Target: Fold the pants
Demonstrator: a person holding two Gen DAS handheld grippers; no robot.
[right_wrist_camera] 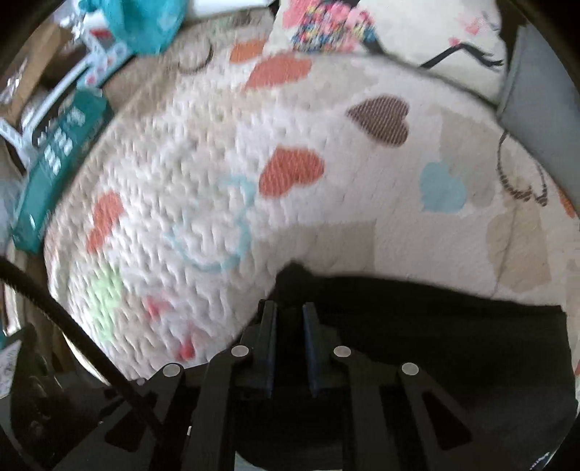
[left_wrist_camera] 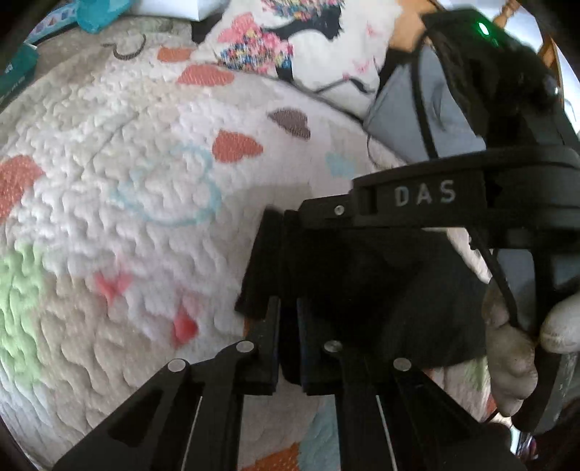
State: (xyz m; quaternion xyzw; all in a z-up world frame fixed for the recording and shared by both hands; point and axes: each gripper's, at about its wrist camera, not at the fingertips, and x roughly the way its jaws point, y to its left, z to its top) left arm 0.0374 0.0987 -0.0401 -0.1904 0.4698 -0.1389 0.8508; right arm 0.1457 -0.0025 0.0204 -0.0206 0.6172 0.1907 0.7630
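Observation:
The pants (left_wrist_camera: 380,290) are black cloth, held above a white quilt with heart prints. My left gripper (left_wrist_camera: 288,308) is shut on an edge of the pants, which hang to its right. My right gripper (right_wrist_camera: 290,311) is also shut on the pants (right_wrist_camera: 435,333), which spread in a dark band to its right. In the left wrist view the right gripper's black body marked DAS (left_wrist_camera: 424,195) sits just above and right of my left fingers, with a gloved hand (left_wrist_camera: 514,355) holding it.
The quilt (right_wrist_camera: 203,174) covers a bed. A white patterned pillow (left_wrist_camera: 308,47) and a grey pillow (left_wrist_camera: 409,116) lie at the far side. Teal boxes (right_wrist_camera: 58,170) and a teal bag (right_wrist_camera: 141,21) sit at the far left edge.

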